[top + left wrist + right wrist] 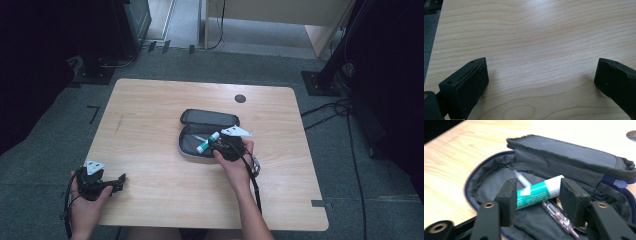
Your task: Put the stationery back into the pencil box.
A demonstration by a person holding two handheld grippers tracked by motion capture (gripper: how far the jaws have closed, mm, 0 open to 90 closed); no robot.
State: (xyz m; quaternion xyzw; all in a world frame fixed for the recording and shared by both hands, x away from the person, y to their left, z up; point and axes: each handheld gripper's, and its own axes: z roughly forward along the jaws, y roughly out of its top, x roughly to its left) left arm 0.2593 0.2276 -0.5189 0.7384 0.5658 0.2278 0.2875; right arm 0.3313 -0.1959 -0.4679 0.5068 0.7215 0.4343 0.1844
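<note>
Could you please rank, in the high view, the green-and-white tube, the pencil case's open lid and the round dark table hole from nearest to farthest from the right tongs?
1. Green-and-white tube: lying in the case, right at the right tongs.
2. Open lid: just beyond the tube.
3. Round dark hole: near the table's far edge.

an open pencil case (200,134) lies at the centre of the table (150,130), lid flipped toward the top of the frame. a glue stick (207,142) and pens (559,216) rest inside. the right gripper (220,145) sits at its right edge; the left gripper (117,182) sits lower left.
</note>
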